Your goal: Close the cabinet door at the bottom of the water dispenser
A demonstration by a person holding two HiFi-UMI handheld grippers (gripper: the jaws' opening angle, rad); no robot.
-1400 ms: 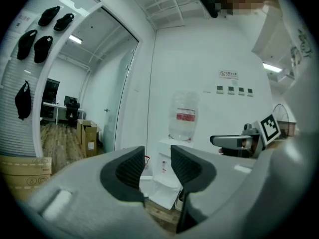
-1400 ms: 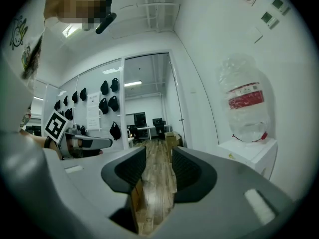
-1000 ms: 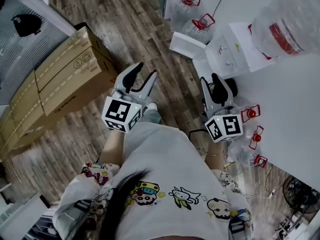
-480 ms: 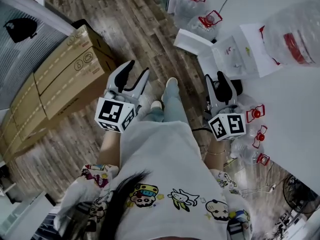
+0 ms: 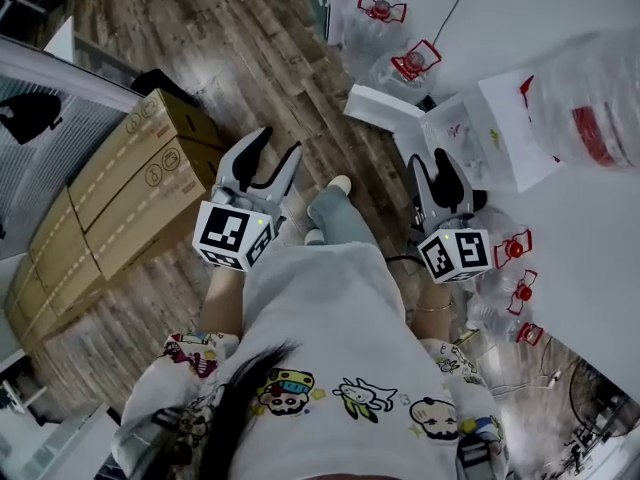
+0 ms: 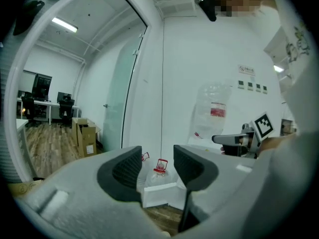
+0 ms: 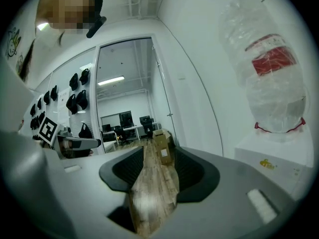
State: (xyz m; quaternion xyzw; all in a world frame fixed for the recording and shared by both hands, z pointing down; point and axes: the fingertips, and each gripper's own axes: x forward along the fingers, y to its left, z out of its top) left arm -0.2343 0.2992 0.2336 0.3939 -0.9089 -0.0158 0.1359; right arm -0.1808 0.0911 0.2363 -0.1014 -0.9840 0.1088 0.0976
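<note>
Left gripper [image 5: 278,144] spread, empty; right gripper [image 5: 427,159] just opening, empty — cabinet door [image 5: 385,107] ahead, apart.

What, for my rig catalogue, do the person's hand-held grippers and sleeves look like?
Both the left hand-held gripper and the right hand-held gripper are pale grey, with two curved jaws lined by black ribbed pads. Each carries a white cube with black square markers. The person wears a white top whose short sleeves bear cartoon prints.

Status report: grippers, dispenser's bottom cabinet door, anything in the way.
Left gripper open, empty. Right gripper open, empty, jaws just opening wider. White cabinet door under the white water dispenser hangs open, untouched. Clear red-handled water jugs stand beyond it.
</note>
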